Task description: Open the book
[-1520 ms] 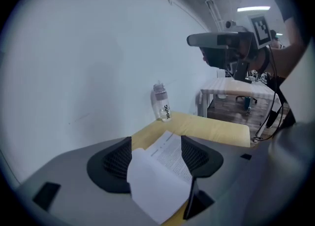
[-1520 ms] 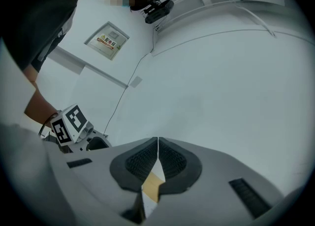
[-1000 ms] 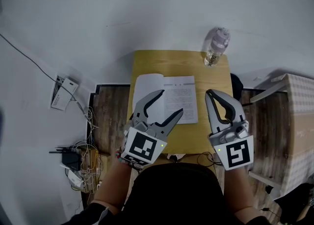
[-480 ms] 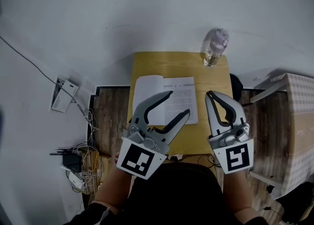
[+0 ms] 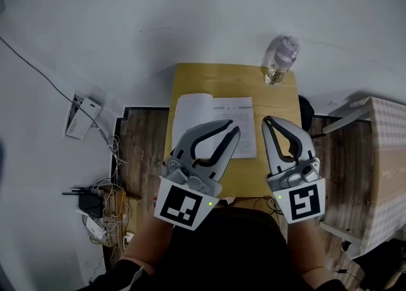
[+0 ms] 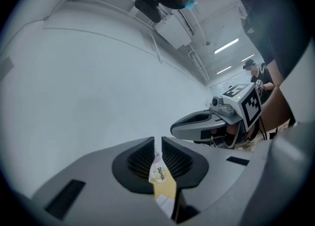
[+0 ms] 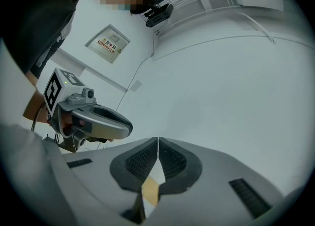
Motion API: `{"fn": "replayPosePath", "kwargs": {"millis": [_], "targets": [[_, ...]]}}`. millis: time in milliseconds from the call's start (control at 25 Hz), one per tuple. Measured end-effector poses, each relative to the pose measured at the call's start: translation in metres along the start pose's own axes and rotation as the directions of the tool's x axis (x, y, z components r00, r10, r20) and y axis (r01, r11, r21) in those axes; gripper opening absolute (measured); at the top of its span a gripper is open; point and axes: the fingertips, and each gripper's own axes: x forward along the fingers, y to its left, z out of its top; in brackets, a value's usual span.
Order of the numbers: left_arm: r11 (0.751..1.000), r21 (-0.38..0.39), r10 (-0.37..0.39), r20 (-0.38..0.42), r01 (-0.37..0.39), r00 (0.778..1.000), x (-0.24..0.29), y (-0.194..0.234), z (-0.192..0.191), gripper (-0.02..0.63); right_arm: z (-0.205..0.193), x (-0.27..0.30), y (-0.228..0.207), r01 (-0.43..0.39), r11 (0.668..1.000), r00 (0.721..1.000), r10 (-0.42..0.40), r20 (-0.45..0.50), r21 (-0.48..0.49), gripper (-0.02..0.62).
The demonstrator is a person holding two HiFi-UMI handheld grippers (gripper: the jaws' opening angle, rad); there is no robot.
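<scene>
Since the book (image 5: 212,111) already lies spread open on the table (image 5: 216,79), beneath and just ahead of the left claw (image 5: 236,132), little seems left. Its jaws have just been closing to a thin slit, with nothing between them; the right claw (image 5: 269,122) beside it is shut, empty.

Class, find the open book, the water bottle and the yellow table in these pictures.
book (image 5: 231,115): head view, on its printed right-hand page.
bottle (image 5: 281,60): head view, on the middle of its clear body.
table (image 5: 212,79): head view, on the bare yellow top beyond the book.
</scene>
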Motion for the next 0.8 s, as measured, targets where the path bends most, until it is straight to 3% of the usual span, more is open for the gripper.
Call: {"fn": "replayPosePath", "kwargs": {"millis": [160, 520, 800], "targets": [[1.0, -0.006, 0.031, -0.001, -0.031, 1.0, -0.003, 0.004, -0.001, 0.012, -0.002, 0.002, 0.004, -0.01, 1.0, 1.0, 0.01, -0.009, -0.002, 0.029], [0.981, 0.104, 0.163, 0.022, -0.164, 0.986, -0.011, 0.021, -0.003, 0.011, 0.001, 0.003, 0.019, -0.068, 0.998, 0.998, 0.069, 0.006, -0.009, 0.029], [0.984, 0.084, 0.159, 0.015, -0.159, 0.987, -0.007, 0.023, -0.009, 0.011, -0.001, 0.006, 0.017, -0.065, 0.997, 0.998, 0.064, -0.006, -0.037, 0.028]]}}
